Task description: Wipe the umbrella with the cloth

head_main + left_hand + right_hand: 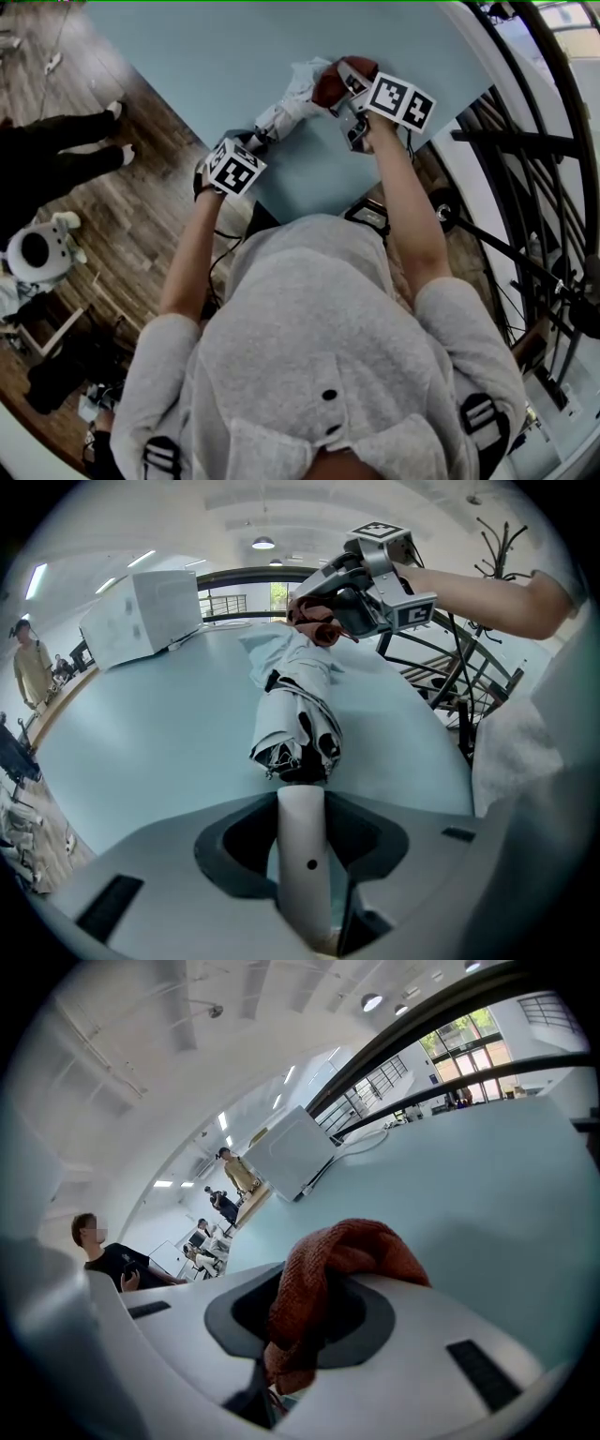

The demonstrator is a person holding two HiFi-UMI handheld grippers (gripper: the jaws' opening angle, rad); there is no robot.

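- The umbrella point(286, 108), folded and pale grey, lies on the blue table point(187, 47) and slants away from the person towards the right.
- The left gripper point(242, 150) is at its near end. Its jaws are closed on the white handle point(302, 855), which stands straight up between them in the left gripper view.
- The right gripper point(345, 84) is at the far end of the umbrella. Its jaws are clamped on a rust-red cloth point(328, 1269), which bunches up over them.
- In the head view the cloth sits on the umbrella's far end, where the fabric is loose and crumpled.
- In the right gripper view the cloth fills the gap between the jaws and hides the umbrella.
- A white box point(145, 616) stands on the table, well apart from the umbrella, on the left of the left gripper view, with a cable beside it.
- A dark rack point(497, 546) and black metal bars point(525, 141) stand off the table's right side.
- On the wooden floor point(141, 216) to the left are a person's black-clad legs point(66, 141) and a white round thing point(37, 251) that I cannot identify.
- More people show far off in the right gripper view, one seated point(103, 1255) and one standing point(236, 1172).
- The wearer's grey hood point(309, 356) fills the lower part of the head view and covers the table's near edge.
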